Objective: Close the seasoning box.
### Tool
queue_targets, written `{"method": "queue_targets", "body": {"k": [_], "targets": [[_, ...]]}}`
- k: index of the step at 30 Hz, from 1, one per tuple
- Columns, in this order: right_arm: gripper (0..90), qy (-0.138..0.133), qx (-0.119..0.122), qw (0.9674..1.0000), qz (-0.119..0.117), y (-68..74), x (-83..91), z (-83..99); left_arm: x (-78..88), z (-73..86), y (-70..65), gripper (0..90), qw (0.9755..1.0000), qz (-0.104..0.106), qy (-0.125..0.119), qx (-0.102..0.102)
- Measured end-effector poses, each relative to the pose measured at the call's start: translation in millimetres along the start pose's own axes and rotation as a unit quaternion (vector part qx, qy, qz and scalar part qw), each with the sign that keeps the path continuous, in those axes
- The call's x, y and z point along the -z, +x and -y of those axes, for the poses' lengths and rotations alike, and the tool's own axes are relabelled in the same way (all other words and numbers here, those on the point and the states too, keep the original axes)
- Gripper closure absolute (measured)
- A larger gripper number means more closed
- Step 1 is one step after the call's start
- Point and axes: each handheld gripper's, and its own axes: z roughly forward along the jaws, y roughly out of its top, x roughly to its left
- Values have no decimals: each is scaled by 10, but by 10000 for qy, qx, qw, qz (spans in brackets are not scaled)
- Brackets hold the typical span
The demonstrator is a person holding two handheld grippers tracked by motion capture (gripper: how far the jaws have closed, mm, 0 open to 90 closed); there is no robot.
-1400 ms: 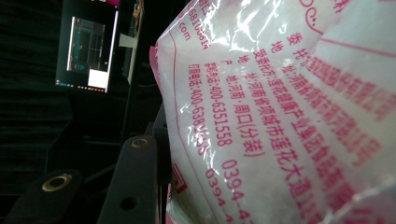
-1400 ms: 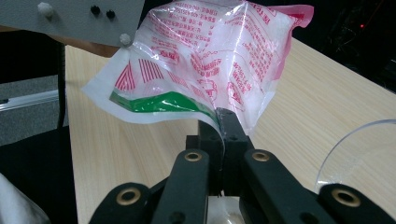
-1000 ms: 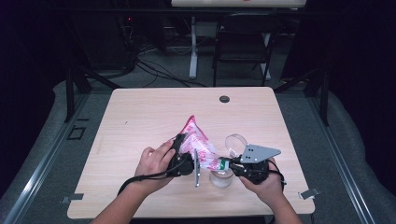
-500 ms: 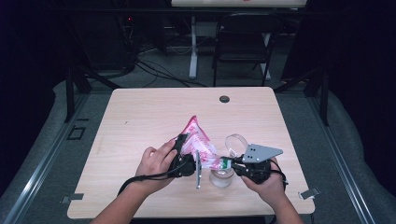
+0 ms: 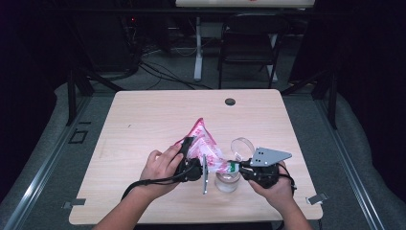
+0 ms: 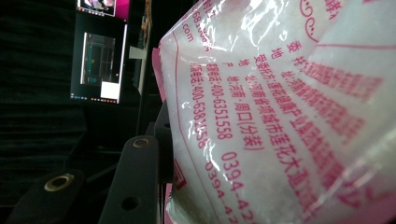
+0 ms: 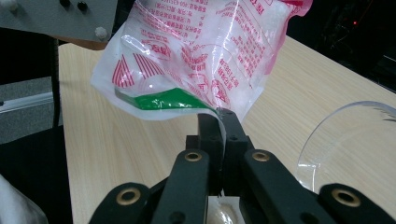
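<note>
Clear plastic marks the target: a small jar (image 5: 227,181) stands near the table's (image 5: 143,120) front edge, between the two hands, right under the pink-printed bag of white granules (image 5: 206,143). The right tool (image 5: 238,166) has its jaws together, pinching the bag's low corner just over the jar mouth. The left tool (image 5: 191,158) is clamped on the bag's body from the other side (jaws partly closed around it). From that low corner the bag's long axis slants up and away toward the table's far edge, so its contents would fall toward the jar. Just behind the right tool lies the clear lid (image 5: 242,145).
</note>
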Motion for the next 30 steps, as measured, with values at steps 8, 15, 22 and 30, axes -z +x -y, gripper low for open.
{"method": "queue_targets", "body": {"k": [8,15,22,30], "targets": [[900,15,1,10000,5,-2,-2,8,3,-9,4,623,9999,-74,-18,-102],[900,41,4,10000,2,-3,-7,19,5,-16,5,624,9999,-69,-10,-139],[900,59,-17,10000,17,-6,-2,31,12,-35,17,625,9997,-127,-37,-194],[900,46,-40,10000,12,-9,9,44,20,-57,25,628,9996,-148,-54,-228]]}}
